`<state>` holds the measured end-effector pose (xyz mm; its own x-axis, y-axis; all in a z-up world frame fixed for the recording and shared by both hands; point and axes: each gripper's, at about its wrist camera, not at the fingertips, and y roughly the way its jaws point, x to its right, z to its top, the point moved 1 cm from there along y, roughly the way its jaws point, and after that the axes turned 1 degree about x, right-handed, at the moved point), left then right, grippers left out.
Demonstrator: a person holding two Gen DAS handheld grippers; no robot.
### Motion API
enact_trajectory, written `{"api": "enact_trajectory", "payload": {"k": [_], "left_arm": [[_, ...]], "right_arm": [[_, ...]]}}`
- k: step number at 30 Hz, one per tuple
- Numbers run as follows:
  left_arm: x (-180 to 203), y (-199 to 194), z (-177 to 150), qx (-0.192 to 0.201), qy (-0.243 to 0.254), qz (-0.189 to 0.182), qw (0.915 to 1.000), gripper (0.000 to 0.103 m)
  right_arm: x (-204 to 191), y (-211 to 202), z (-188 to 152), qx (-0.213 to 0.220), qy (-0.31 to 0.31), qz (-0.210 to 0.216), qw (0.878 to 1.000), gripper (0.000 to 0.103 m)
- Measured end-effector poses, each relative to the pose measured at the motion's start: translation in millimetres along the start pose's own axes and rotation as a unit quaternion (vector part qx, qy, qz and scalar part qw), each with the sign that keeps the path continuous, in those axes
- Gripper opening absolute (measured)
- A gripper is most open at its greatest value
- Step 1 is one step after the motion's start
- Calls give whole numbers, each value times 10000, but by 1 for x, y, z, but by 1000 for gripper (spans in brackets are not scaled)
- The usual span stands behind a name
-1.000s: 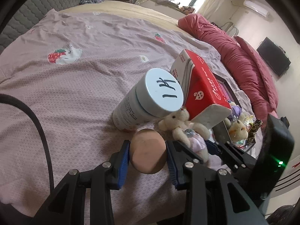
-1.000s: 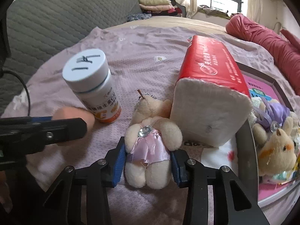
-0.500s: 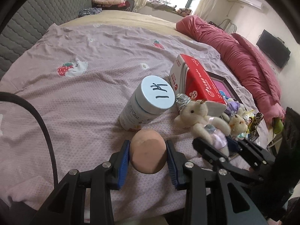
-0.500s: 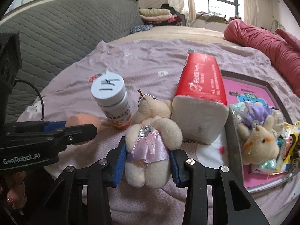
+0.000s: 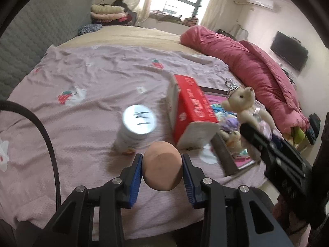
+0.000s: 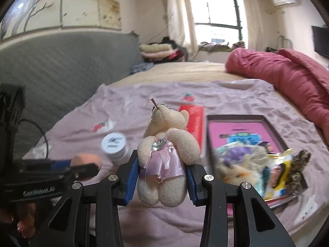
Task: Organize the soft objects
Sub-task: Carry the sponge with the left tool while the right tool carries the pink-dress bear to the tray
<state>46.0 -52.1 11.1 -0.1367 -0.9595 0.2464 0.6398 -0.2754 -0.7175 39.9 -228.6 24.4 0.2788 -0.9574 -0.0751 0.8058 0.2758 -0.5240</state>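
My left gripper (image 5: pixel 162 171) is shut on a peach-coloured soft egg-shaped ball (image 5: pixel 162 171) and holds it above the pink bedspread. It also shows in the right wrist view (image 6: pixel 87 160). My right gripper (image 6: pixel 162 177) is shut on a small cream teddy bear in a pink dress (image 6: pixel 164 156) with a key chain, lifted above the bed; the bear shows at the right in the left wrist view (image 5: pixel 245 108). A dark-framed tray with a pink base (image 6: pixel 236 126) holds several soft toys and packets (image 6: pixel 257 164).
A white pill bottle (image 5: pixel 136 128) stands on the bedspread (image 5: pixel 82 78) beside a red tissue pack (image 5: pixel 191 113), which lies against the tray's left side. A red duvet (image 5: pixel 246 61) lies along the right. A grey headboard (image 6: pixel 51 61) is on the left.
Both grippers have risen well above the bed with their objects still held. The bear has moved up and right, toward the tray. The bottle and tissue pack now sit lower and farther away.
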Motion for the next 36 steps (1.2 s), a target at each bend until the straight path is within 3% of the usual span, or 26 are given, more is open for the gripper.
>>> {"api": "enact_trajectory", "payload": {"k": [14, 26, 36], "left_arm": [[109, 49, 23, -255, 585, -571, 9963, 37], [184, 115, 64, -551, 917, -864, 9905, 37], [210, 170, 64, -1109, 1236, -959, 9814, 37]], "right_arm": [[123, -30, 2, 444, 785, -1444, 9854, 42], [169, -29, -9, 442, 1060, -1705, 9786, 42], [186, -14, -17, 184, 1186, -1733, 9775, 42]]}}
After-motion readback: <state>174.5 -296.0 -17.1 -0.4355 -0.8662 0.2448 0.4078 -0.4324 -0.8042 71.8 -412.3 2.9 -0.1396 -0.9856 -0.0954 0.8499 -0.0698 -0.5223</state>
